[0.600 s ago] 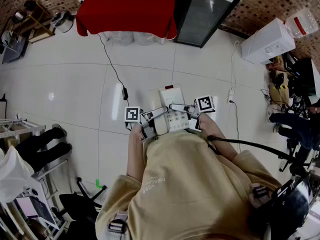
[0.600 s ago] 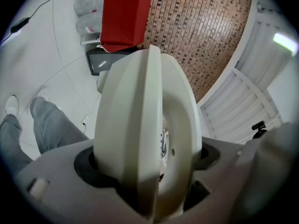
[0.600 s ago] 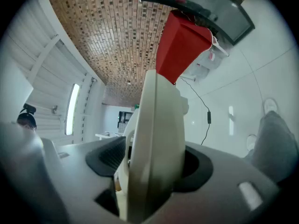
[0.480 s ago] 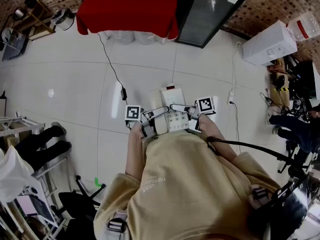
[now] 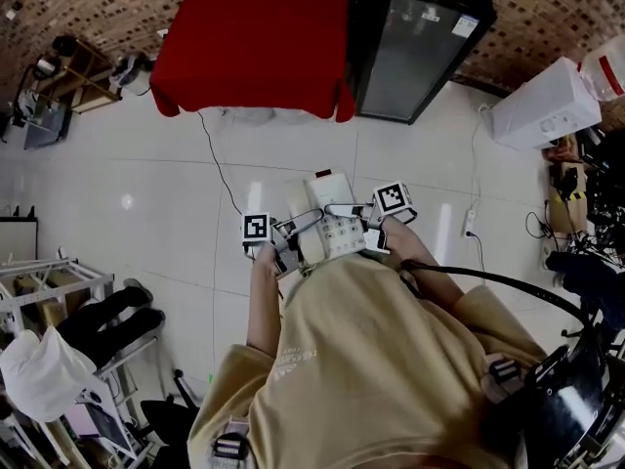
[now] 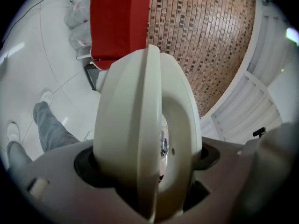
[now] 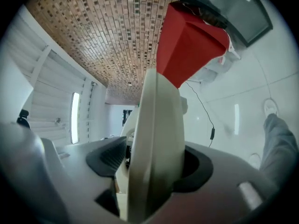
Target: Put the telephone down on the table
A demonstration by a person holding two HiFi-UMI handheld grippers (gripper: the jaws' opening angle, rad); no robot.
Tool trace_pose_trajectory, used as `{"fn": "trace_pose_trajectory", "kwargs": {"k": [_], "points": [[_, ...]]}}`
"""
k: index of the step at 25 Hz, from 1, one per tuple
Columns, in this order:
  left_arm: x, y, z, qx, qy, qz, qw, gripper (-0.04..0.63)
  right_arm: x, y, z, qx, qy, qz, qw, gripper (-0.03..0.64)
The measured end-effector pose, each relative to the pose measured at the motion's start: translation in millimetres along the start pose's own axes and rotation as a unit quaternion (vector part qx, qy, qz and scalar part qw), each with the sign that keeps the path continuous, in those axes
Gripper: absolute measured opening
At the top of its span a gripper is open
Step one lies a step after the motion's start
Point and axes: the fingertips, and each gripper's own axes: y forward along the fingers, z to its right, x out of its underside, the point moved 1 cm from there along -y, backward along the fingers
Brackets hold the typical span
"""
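The cream telephone (image 5: 332, 231), keypad up, is carried in front of the person's chest above the tiled floor. My left gripper (image 5: 290, 234) is shut on its left side and my right gripper (image 5: 363, 225) on its right side. In the left gripper view the telephone's (image 6: 140, 125) rounded cream body fills the gap between the jaws. The right gripper view shows the telephone's (image 7: 156, 139) thin cream edge clamped the same way. The table with a red cloth (image 5: 259, 42) stands ahead, some floor away; the same red cloth (image 7: 191, 41) shows past the telephone.
A black glass-fronted cabinet (image 5: 415, 52) stands right of the table. A white appliance (image 5: 547, 101) sits at far right. A black cable (image 5: 220, 154) and a power strip (image 5: 469, 223) lie on the floor. A metal rack (image 5: 39, 281) and someone's legs (image 5: 107, 311) are at left.
The table and cabinet have slid lower and grown larger in the head view, so the person has moved towards them. Both grippers still hold the telephone the same way.
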Motion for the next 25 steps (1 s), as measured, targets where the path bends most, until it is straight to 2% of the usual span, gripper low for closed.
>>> {"fn": "trace_pose_trajectory", "kwargs": {"k": [2,6,8,10,12,15,18,23,25], "points": [[-25.5,14.3,18.9,-0.010,0.008,-0.002,0.9999,0.443,-28.2,-3.7,-17.8,0.002,0.007,0.005,1.000,0.293],[-77.0,50.0,42.2,-0.025,0.022,-0.008,0.9994,0.443,-97.4,-12.5,-24.7,-0.015,-0.032,0.010,0.999,0.291],[-88.9,68.1,43.6,-0.021,0.024,-0.007,0.9995,0.443,-113.3,-24.4,-23.5,-0.007,-0.012,0.011,1.000,0.291],[-99.9,92.7,41.6,-0.023,0.008,0.000,0.9997,0.443,-136.4,-38.9,-15.9,-0.019,-0.023,0.000,1.000,0.291],[-110.6,119.5,38.3,-0.041,-0.013,0.005,0.9991,0.443,-162.9,-54.9,-5.6,-0.041,-0.045,-0.013,0.998,0.293],[-121.7,146.4,41.3,-0.058,-0.033,0.000,0.9978,0.443,-176.4,-74.6,-5.2,-0.021,0.033,-0.006,0.999,0.296],[-140.0,153.4,41.1,-0.066,-0.040,-0.005,0.9970,0.443,-199.3,-67.9,6.3,-0.036,0.019,-0.007,0.999,0.295],[-186.6,158.6,35.5,-0.062,-0.053,-0.013,0.9966,0.442,-238.7,-55.6,3.1,-0.020,0.045,0.002,0.999,0.298],[-211.8,164.5,39.1,-0.059,-0.059,-0.027,0.9962,0.443,-266.4,-50.8,4.2,-0.019,0.023,0.013,0.999,0.298]]}}
